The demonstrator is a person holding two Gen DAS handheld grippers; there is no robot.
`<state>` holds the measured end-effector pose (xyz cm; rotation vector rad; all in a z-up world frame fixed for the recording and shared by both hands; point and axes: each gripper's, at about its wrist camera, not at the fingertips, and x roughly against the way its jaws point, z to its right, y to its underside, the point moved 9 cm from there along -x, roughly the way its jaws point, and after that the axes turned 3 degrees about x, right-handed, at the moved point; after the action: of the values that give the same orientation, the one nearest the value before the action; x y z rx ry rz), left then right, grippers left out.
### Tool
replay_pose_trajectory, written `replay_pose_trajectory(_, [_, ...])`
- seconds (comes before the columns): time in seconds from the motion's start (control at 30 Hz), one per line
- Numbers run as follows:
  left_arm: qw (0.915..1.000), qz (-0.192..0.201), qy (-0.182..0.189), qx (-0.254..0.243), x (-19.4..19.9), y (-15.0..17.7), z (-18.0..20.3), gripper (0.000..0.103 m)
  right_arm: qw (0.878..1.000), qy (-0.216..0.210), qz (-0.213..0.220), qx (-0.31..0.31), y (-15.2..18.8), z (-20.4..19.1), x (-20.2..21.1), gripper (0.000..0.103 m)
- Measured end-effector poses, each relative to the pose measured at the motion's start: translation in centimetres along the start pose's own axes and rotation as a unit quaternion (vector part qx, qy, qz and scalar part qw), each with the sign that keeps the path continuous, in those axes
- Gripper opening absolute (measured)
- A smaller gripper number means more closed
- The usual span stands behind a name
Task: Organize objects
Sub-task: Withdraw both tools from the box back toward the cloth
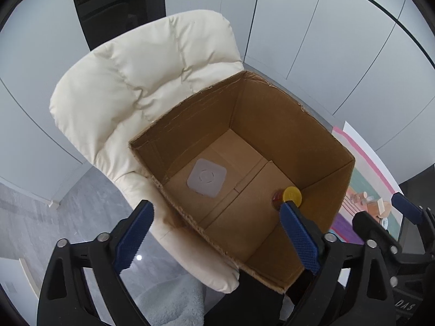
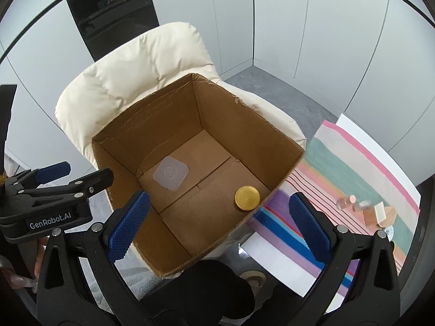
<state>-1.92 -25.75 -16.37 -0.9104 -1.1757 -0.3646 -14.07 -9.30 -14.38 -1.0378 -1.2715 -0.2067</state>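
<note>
A cardboard box [image 2: 244, 125] stands open on a cream padded chair [image 2: 141, 62], and one jar with a yellow lid [image 2: 247, 198] already stands upright on the box floor, close to the wall nearest the striped cloth [image 2: 353, 163]. A pale square pad [image 2: 171, 173] lies flat nearer the middle of the floor. The items yet to be sorted, a small clear bottle [image 2: 346, 202] and some wooden pieces [image 2: 380, 213], sit together on that cloth, which covers the surface to the right of the box, well apart from it.

The coming move likely turns on that rightward offset: the loose items lie outside the box on the right gripper's side, so the right gripper [image 2: 220, 225] is the nearer one, and a reach would go away from the box and down toward the cloth. The bottle looks to lie on its side, though its exact axis is hard to read at this size.

The left gripper [image 1: 217, 233] hangs above the box with its jaws spread about as wide as they go, nothing between the pads; one finger merely overlaps the jar in its view. The right gripper's jaws also stand wide apart and hold nothing, straddling the near right edge of the box from above
</note>
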Motion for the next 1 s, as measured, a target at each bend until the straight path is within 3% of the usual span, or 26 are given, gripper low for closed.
replay_pose_trajectory(0.27, [0.9995,0.009,0.03,-0.006,2.9,3.0,-0.1,0.097,1.0,0.009,0.014,-0.007,2.5,-0.2,3.6,0.103])
replay_pose_trajectory(0.4, [0.9987,0.01,0.049,-0.008,4.2,4.7,0.0,0.103,1.0,0.011,0.021,-0.015,4.4,-0.3,5.7,0.103])
replay_pose_trajectory(0.87, [0.9966,0.018,0.054,-0.059,7.7,10.6,2.0,0.103,0.998,0.027,0.032,-0.042,11.2,0.6,10.0,0.103])
replay_pose_trajectory(1.0, [0.9968,0.018,0.031,-0.072,7.9,11.8,2.5,0.103,0.998,0.032,0.034,-0.049,12.7,0.9,10.9,0.103])
